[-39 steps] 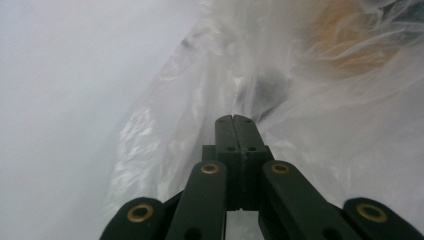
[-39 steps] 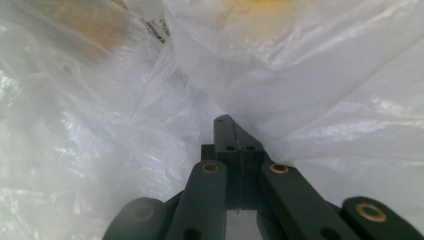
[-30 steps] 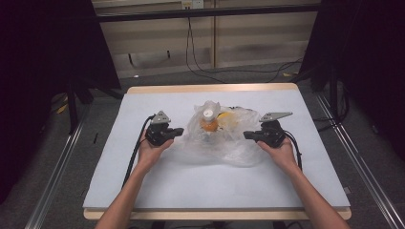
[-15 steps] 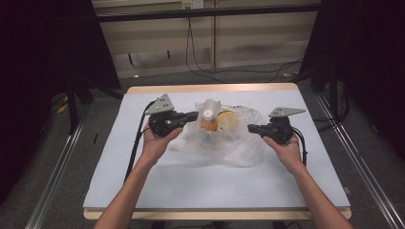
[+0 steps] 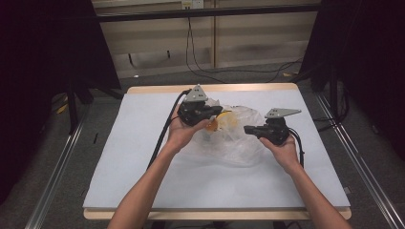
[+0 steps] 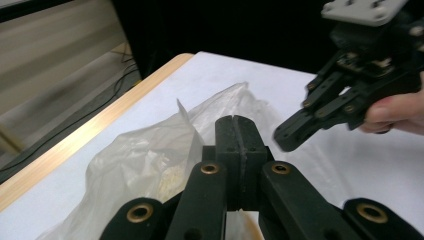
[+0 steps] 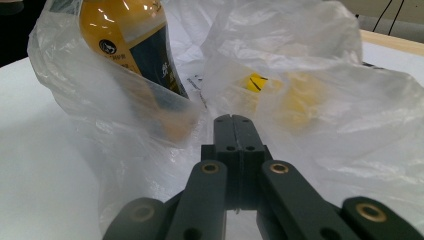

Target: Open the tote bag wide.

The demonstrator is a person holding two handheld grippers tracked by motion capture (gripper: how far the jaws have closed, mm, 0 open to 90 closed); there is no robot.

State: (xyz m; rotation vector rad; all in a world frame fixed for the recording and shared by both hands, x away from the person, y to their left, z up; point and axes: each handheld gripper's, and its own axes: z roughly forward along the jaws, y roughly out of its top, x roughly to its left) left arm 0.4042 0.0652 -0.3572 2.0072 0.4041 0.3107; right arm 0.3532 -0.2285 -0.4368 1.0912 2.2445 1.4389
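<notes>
A clear plastic bag [image 5: 239, 145] lies crumpled mid-table, holding an orange bottle [image 5: 211, 125] with a dark label and a yellow object [image 5: 230, 119]. My left gripper [image 5: 218, 114] hovers raised over the bag's left top, jaws shut; in the left gripper view its tip [image 6: 235, 122] sits above the film [image 6: 150, 150]. My right gripper [image 5: 248, 129] rests low at the bag's right side, jaws shut, tip [image 7: 235, 120] against the film [image 7: 350, 125]. Ahead of it the bottle [image 7: 135, 45] leans and the yellow object [image 7: 285, 92] blurs through plastic. Whether either pinches film I cannot tell.
The white table top [image 5: 143, 167] has a wooden rim and bare surface in front of and beside the bag. Cables trail from both grippers; the right gripper [image 6: 300, 132] also shows across the bag in the left gripper view. Dark stands and floor cables lie beyond the far edge.
My left hand has risen and swung right, from the bag's left edge to above the bottle. The right gripper has stayed by the bag's right side.
</notes>
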